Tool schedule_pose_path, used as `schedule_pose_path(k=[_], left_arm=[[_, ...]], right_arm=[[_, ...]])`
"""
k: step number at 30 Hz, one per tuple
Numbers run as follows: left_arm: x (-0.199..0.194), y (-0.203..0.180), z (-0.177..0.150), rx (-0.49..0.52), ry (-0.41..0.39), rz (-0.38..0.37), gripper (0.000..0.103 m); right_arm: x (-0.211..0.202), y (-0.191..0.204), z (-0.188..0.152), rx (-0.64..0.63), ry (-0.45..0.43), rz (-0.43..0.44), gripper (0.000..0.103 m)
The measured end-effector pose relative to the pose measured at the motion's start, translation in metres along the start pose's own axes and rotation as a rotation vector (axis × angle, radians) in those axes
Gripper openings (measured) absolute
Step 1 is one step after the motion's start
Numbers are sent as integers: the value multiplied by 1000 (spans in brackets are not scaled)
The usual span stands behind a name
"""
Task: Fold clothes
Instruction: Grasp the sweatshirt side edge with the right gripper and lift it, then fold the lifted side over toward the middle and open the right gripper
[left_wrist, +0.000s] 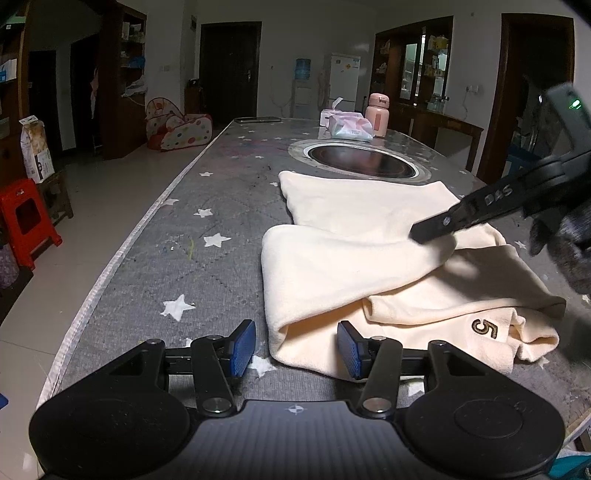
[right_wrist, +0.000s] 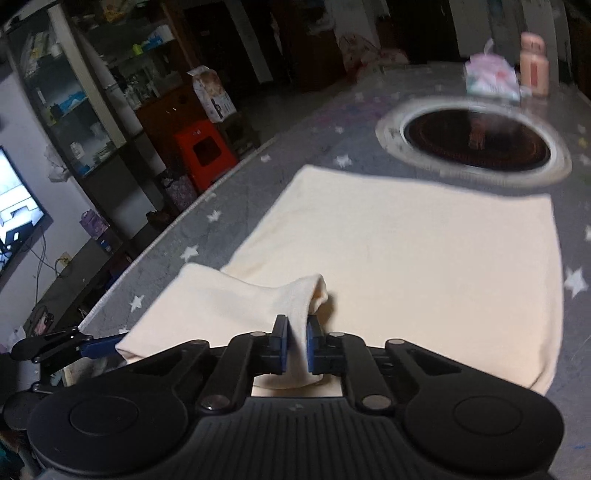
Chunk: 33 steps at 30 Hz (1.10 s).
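Observation:
A cream garment (left_wrist: 354, 251) lies partly folded on the grey star-patterned table (left_wrist: 192, 258), with a dark "5" (left_wrist: 485, 328) near its front edge. My left gripper (left_wrist: 297, 349) is open at the garment's near left corner, one blue pad over the cloth. My right gripper (right_wrist: 297, 345) is shut on a fold of the cream garment (right_wrist: 406, 258) and holds it raised over the flat body. The right gripper also shows in the left wrist view (left_wrist: 443, 225), over the garment's right side. The left gripper shows in the right wrist view (right_wrist: 99, 345) at the cloth's left corner.
A round dark cooktop (left_wrist: 364, 160) is set in the table beyond the garment. A tissue pack (left_wrist: 351, 127) and a pink bottle (left_wrist: 377, 115) stand at the far end. A red stool (left_wrist: 24, 218) stands on the floor to the left.

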<state>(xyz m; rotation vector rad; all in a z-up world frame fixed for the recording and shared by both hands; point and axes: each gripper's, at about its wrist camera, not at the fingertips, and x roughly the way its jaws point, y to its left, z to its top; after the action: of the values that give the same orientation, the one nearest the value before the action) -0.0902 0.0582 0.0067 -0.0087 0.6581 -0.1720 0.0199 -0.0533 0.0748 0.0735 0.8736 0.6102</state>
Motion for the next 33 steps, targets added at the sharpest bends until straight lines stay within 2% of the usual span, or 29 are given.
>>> schedule_pose_path(k=[9, 15, 21, 28, 29, 31, 33], left_arm=[[1, -6, 0, 35, -1, 22, 52], [0, -7, 0, 57, 3, 19, 52], [-3, -8, 0, 84, 10, 9, 52], [-8, -8, -1, 113, 34, -3, 52], [-9, -7, -1, 117, 39, -5, 52], [-14, -4, 0, 122, 49, -26, 52], [-22, 0, 3, 129, 59, -45, 52]], right_arm=[[-75, 31, 26, -132, -149, -34, 7], [-113, 36, 22, -165, -200, -95, 7], [-109, 13, -17, -74, -149, -183, 7], [-76, -19, -67, 62, -25, -213, 8], [-74, -20, -72, 68, -14, -211, 9], [-77, -20, -76, 65, -9, -212, 17], [-84, -20, -78, 54, -18, -219, 17]])
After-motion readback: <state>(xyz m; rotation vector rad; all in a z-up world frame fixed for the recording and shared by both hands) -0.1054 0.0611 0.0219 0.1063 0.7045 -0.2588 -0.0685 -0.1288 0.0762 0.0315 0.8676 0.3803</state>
